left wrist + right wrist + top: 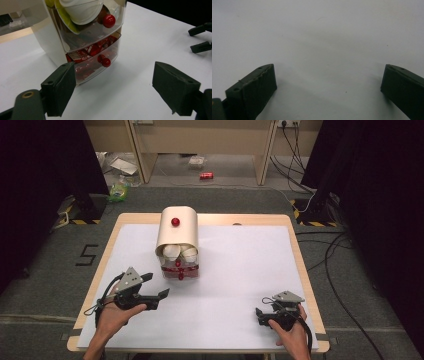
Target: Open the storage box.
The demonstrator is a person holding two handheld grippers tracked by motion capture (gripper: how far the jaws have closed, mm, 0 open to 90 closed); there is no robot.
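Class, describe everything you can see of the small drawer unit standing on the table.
The drawer unit stands upright on the white table, toward its far-left middle, touching nothing but the tabletop. Its shell looks like cream plastic with a rounded top bearing a red knob. Two clear, curved-front drawers, each with a red ball knob, face the person; both look shut. The upper one holds white cups, the lower one red packets. The left gripper sits open in front of it, not touching.
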